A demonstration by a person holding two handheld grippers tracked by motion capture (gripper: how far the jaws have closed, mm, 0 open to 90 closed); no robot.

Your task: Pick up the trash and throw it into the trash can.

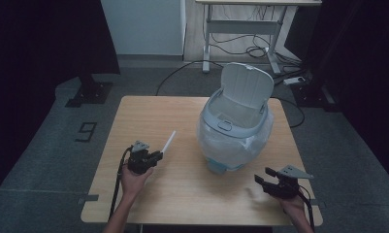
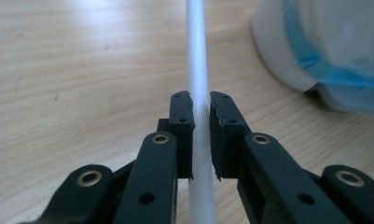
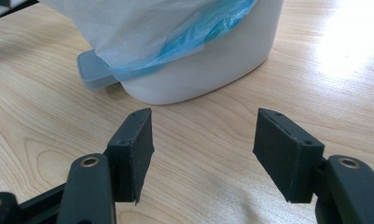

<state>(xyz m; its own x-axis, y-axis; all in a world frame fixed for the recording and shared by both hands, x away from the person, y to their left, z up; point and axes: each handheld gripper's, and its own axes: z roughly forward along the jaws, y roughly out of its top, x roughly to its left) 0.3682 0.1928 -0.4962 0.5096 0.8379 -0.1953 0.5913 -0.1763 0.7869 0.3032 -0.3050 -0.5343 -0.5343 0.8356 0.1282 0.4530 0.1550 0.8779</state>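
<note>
Hands come in from the bottom edge of the high view, each carrying a gripper. The left gripper (image 1: 155,156), lower left of centre, is clenched on a thin white stick (image 1: 169,142); in its own view the two pads squeeze the stick (image 2: 197,70) near its lower end, so most of its length juts up and away toward the upper right. Gripping it low like this likely leaves a long free end to steer over a rim. The right gripper (image 1: 260,180), at the lower right, has its jaws released with nothing between them, and in its view they frame bare wood just short of the bin's base (image 3: 212,65); it seems parked there, ready to steady the bin. Farther up the wooden table (image 1: 134,116), right of centre, stands the white bin (image 1: 233,126), lined with a clear bag and its lid tipped back, probably left open to take the stick.
</note>
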